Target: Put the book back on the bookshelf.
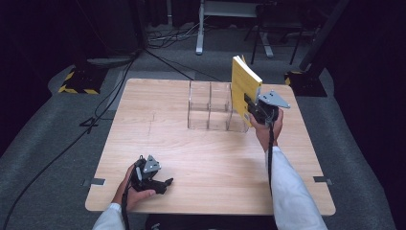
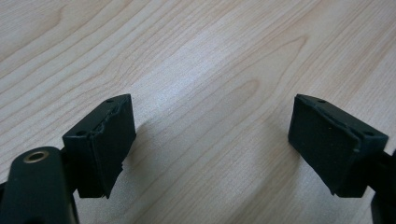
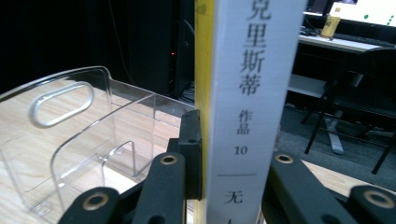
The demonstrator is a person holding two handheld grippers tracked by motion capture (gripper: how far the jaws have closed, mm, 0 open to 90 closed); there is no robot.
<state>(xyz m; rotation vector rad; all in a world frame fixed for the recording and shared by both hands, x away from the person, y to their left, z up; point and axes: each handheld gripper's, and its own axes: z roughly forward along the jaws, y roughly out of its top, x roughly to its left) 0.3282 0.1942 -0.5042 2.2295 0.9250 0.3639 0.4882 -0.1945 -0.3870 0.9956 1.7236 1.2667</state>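
Bench first: we see a clear divider rack at its far side. Yellow book stands upright just right of it, clamped in our right claw. Left claw rests wide open, holding nothing.

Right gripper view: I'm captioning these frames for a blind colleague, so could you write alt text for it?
A yellow-covered book with a white spine of printed characters stands upright, clamped between the right gripper's black jaws. To its left is a clear plastic organizer with dividers on the wooden table, against a dark room.
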